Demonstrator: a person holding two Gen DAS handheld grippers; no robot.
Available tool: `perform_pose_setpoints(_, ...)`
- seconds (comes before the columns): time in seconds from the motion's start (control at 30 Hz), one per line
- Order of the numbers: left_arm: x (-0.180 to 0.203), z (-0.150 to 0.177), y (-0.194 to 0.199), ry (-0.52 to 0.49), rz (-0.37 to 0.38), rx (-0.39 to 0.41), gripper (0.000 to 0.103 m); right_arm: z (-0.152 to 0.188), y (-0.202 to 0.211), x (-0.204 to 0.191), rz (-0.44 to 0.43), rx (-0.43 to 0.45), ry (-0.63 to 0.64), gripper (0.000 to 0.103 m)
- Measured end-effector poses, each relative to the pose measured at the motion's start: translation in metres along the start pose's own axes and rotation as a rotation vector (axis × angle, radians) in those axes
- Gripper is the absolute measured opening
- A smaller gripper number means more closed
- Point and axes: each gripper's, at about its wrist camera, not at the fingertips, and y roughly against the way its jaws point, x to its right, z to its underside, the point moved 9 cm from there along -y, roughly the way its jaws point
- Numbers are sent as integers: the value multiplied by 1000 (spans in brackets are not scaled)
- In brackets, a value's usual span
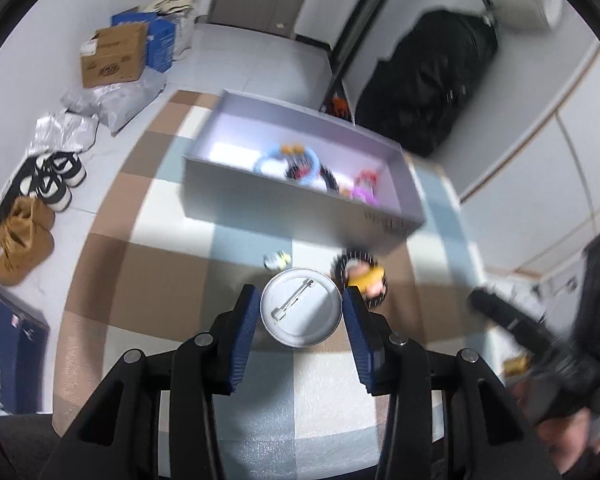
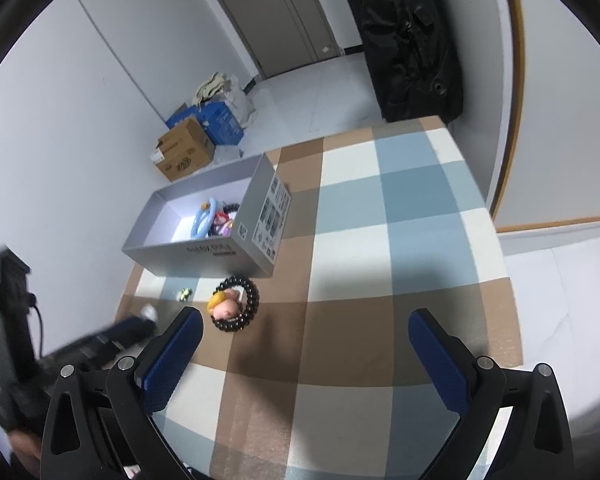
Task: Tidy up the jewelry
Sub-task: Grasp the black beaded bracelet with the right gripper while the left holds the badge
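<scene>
The left tool (image 1: 302, 310) clamps a round pin badge (image 1: 301, 307) back-up above the checkered tabletop (image 1: 148, 272), its pin bar running diagonally from lower left to upper right. The right tool (image 2: 305, 334) hangs spread and empty. Beyond lie a black bead bracelet (image 2: 236, 305) and the grey box (image 1: 300, 208).

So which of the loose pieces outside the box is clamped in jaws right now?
The round silver pin badge, pin side up, between the left gripper jaws; the black bead bracelet and small charm lie on the checked mat.
</scene>
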Motion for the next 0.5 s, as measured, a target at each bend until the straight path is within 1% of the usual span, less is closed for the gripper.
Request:
perform_pose_setpoints(0.1, -6, -9, 7, 47, 24, 30, 37, 2, -8, -12, -3, -18, 49, 103)
perform_pose_setpoints(0.13, -9, -12, 9, 68, 36, 39, 37, 2, -10, -16, 4, -14, 67, 100)
perform_pose_setpoints(0.17, -10, -14, 9, 82, 44, 44, 37, 1, -11, -22, 30, -5, 108, 94)
perform_pose_setpoints(0.2, -11, -15, 10, 97, 51, 49, 37, 1, -14, -26, 43, -7, 132, 91)
perform_pose_setpoints(0.27, -12, -17, 10, 120, 62, 55, 37, 3, -22, -39, 26, -25, 173, 89)
perform_pose_setpoints(0.4, -23, -24, 8, 141, 77, 53, 37, 8, -38, -60, 14, -52, 249, 86)
perform_pose_setpoints(0.5, -24, -25, 8, 146, 85, 49, 37, 11, -51, -72, 19, -73, 301, 82)
